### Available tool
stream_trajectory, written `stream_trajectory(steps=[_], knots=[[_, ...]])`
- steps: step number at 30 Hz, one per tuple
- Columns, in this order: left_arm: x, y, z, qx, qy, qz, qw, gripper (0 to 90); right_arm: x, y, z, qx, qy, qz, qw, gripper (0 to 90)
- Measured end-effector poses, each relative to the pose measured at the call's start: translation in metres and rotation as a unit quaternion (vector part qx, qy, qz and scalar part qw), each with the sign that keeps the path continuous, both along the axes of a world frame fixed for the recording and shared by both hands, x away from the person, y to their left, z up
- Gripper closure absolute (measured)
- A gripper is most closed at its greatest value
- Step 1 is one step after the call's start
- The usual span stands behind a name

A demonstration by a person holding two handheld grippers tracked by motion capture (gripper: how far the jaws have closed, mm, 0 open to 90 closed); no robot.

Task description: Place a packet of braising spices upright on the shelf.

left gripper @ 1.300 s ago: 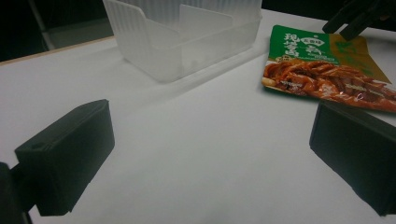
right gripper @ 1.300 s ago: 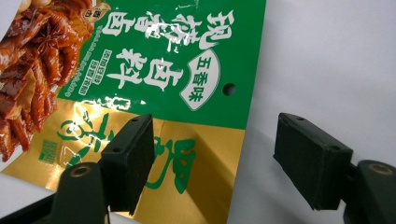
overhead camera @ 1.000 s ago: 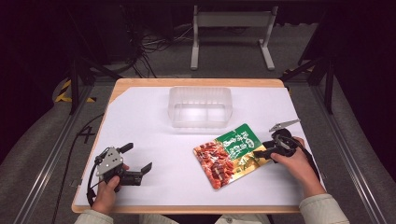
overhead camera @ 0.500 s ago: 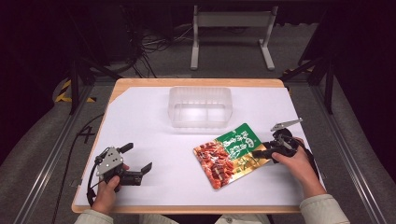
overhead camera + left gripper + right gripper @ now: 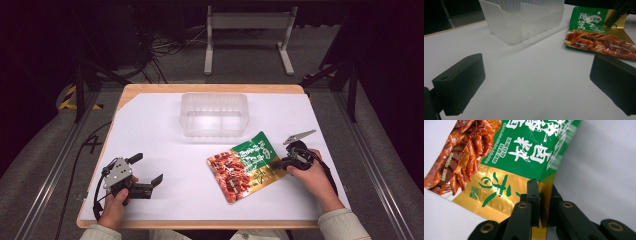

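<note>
Right gripper (image 5: 541,195): jaws just closed, pinched on the gold edge of the snack pouch (image 5: 519,152), foil caught between the two black pads. In the high view, same right gripper (image 5: 286,161) at about 4 o'clock on the white table (image 5: 150,125), biting the pouch's right-hand edge at its 3 o'clock side. Left gripper (image 5: 536,85): jaws spread wide, nothing between them, only bare tabletop. In the high view, left gripper (image 5: 148,181) resting at about 8 o'clock, well apart from everything else, pointed toward 3 o'clock.

Progress, judged from the layout: grasp made, nothing more. Pouch (image 5: 247,165) lying flat on the table, not yet lifted, just off the near right corner of the clear plastic bin (image 5: 215,114), which sits at about 12 o'clock and looks empty. Likely left to do: lift, carry toward 11 o'clock, lower into the bin, release. Destination only a guess from the bin's nearness.

Look of the pouch: flat, glossy, flexible foil. Green panel with white characters at the top, gold band along one side, photo of reddish-brown braised pieces across the lower half. Thin and limp at the pinched edge, so likely to droop and swing from one side once raised.
</note>
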State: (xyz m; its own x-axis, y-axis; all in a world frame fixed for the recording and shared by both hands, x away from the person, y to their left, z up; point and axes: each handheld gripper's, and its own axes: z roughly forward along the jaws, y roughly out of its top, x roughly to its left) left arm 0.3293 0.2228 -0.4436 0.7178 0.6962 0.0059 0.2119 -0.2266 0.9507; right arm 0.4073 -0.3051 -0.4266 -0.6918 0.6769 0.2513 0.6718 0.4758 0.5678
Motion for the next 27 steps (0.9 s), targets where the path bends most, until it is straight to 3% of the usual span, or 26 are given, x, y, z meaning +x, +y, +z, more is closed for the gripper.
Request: stream_trajectory(steps=[6, 12, 19, 27], knots=[[0.0, 0.0, 0.0, 0.001, 0.0, 0.001, 1.0, 0.8, -0.002, -0.001, 0.007, 0.015, -0.005, 0.0, 0.9999, 90.0], [0.0, 0.0, 0.0, 0.0, -0.001, 0.001, 1.0, 0.8, -0.006, -0.005, 0.02, 0.049, -0.015, 0.0, 0.9987, 90.0], [0.0, 0.001, 0.0, 0.001, 0.0, 0.002, 1.0, 0.8, -0.013, -0.002, 0.033, 0.046, -0.037, 0.007, 0.9982, 90.0], [0.0, 0.0, 0.0, 0.001, 0.001, 0.002, 1.0, 0.8, -0.023, 0.001, 0.057, 0.069, -0.054, 0.018, 0.996, 90.0]])
